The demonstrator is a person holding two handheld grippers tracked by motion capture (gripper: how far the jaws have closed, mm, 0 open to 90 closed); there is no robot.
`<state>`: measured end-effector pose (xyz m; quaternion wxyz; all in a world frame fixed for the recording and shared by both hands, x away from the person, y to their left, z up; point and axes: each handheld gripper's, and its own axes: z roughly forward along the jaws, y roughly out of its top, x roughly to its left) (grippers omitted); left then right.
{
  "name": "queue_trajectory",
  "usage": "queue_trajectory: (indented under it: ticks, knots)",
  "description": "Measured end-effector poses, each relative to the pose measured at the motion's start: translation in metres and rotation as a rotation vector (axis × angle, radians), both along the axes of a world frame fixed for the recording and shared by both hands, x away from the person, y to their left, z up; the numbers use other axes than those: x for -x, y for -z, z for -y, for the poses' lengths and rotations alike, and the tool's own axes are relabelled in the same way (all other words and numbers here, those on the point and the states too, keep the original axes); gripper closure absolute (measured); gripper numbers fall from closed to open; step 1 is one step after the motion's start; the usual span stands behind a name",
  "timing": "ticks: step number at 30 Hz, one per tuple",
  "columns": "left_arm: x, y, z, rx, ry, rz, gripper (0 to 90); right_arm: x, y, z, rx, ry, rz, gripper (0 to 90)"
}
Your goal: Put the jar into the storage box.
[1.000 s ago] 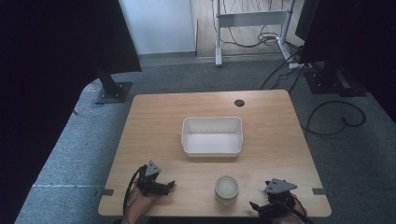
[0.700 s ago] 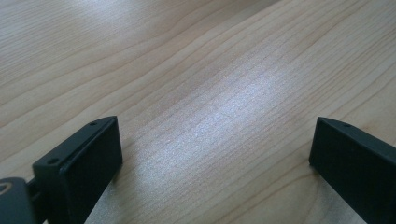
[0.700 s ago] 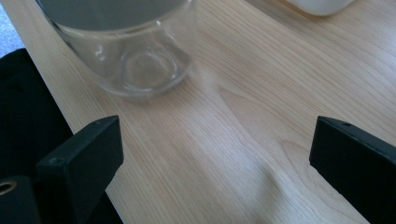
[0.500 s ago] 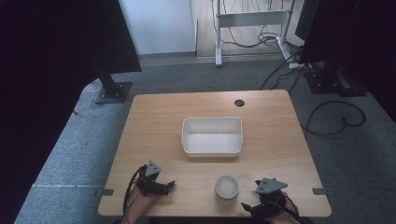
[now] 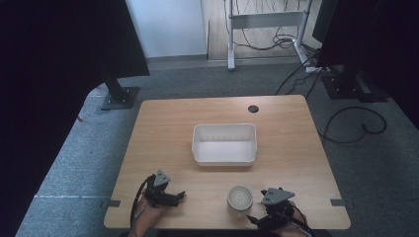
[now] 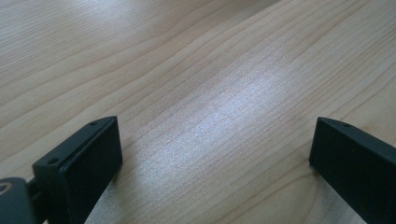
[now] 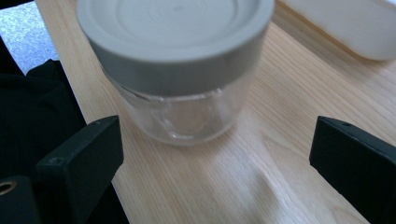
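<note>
Grey carpet and dark monitor stands surround a light wooden table (image 5: 163, 143), seen from above. A white rectangular tray (image 5: 225, 144) sits near the table's centre, apparently empty. A small clear glass jar (image 5: 239, 198) with a pale screw lid stands upright near the front edge, well apart from the tray. The right gripper (image 5: 261, 220), jaws spread wide, lies just beside the jar on its right; in the right gripper view the jar (image 7: 180, 70) stands directly ahead between the open jaws, not touched by either, though slight blur leaves the remaining gap uncertain. The left gripper (image 5: 179, 196), also spread, rests over bare wood farther off. The right hand is thus nearer; the jar's vertical axis suits a sideways closing grasp.
</note>
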<state>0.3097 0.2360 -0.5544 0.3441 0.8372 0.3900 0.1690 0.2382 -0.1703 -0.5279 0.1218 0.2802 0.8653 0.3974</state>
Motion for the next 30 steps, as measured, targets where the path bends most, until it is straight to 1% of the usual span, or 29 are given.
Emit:
queue_trajectory:
  ticks: [10, 21, 30]
  knots:
    - [0.0, 0.0, 0.0, 0.0, 0.0, 0.0, 2.2, -0.004, 0.001, -0.016, 0.001, -0.042, 0.001, 2.5]
    - [0.0, 0.0, 0.0, 0.0, 0.0, 0.0, 2.3, -0.008, 0.002, -0.026, 0.004, -0.051, 0.004, 2.6]
    - [0.0, 0.0, 0.0, 0.0, 0.0, 0.0, 2.2, -0.012, 0.003, -0.038, 0.013, -0.055, 0.0, 4.2]
